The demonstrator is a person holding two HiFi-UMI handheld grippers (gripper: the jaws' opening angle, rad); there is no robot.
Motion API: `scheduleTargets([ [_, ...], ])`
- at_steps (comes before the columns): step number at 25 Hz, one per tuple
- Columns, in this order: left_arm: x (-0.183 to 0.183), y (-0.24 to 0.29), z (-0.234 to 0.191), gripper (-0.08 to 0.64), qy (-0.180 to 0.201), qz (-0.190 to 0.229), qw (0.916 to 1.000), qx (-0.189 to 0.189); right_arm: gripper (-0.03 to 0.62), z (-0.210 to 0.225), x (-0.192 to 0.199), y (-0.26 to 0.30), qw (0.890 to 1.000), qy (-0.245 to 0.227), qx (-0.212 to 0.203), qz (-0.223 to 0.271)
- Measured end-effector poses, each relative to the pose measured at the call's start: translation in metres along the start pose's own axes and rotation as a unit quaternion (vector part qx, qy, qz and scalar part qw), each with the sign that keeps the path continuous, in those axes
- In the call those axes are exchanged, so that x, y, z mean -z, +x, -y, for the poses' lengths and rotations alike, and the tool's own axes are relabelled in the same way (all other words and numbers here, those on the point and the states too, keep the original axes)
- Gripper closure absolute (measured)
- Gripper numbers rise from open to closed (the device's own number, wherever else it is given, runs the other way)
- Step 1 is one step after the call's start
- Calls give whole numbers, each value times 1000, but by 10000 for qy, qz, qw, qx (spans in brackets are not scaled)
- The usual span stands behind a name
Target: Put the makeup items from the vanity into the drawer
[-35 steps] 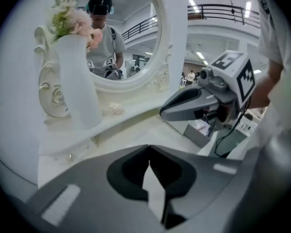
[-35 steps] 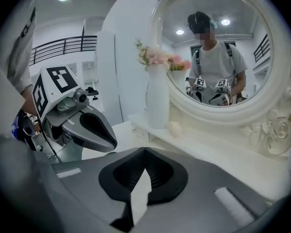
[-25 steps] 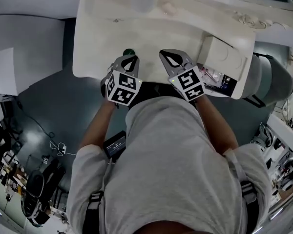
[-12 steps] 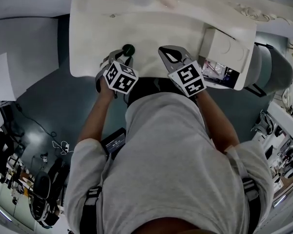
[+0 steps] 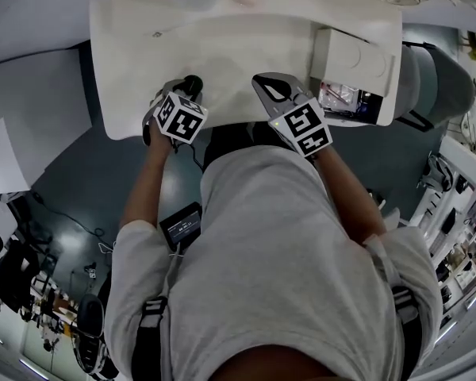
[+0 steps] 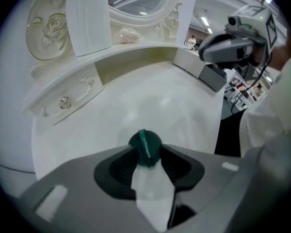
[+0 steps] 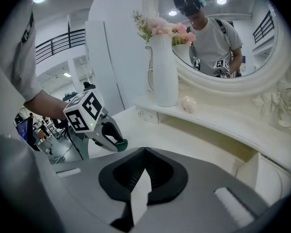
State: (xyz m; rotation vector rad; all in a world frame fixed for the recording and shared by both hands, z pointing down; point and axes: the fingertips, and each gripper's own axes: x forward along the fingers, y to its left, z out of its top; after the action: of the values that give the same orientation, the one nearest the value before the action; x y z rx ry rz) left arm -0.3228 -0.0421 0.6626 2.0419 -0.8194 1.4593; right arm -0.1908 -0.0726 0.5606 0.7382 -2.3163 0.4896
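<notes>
A small round dark-green makeup item (image 6: pixel 144 147) stands on the white vanity top (image 5: pixel 254 50) near its front edge. My left gripper (image 6: pixel 145 154) points steeply down at it. Its jaws have just been opening and now stand apart, with the green item (image 5: pixel 193 82) between the tips and not pressed. From the right gripper view the left gripper (image 7: pixel 117 143) shows with the green item at its tip. My right gripper (image 5: pixel 263 83) hovers shut and empty over the front edge, just right of the middle. The open drawer (image 5: pixel 347 101) at the right front holds several items.
A white box-like unit (image 5: pixel 353 50) sits on the vanity's right end above the drawer. A white vase (image 7: pixel 162 74) with flowers and a pale pink ornament (image 7: pixel 189 103) stand on the back shelf under the mirror (image 7: pixel 218 38). A small drawer with knobs (image 6: pixel 63 102) lies at the back left.
My left gripper has come down onto the green item and its jaws have gone from shut to open around it. The right gripper has sunk slightly and stays shut.
</notes>
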Motion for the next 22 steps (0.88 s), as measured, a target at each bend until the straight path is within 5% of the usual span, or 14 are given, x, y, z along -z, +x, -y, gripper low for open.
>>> scheduleTargets([
  [4,2,-9,-3,430,137,-77,9999,65,594,0,-3,-10,10000,44,67,38],
  [6,-1,-13,-6,516,225,-76,9997,-71,594,0,-6,-15,9999,32,87,81],
  [22,-89,-63,34,512,716,848,9928,-454,594,19,-2,-72,9972,460,369,468],
])
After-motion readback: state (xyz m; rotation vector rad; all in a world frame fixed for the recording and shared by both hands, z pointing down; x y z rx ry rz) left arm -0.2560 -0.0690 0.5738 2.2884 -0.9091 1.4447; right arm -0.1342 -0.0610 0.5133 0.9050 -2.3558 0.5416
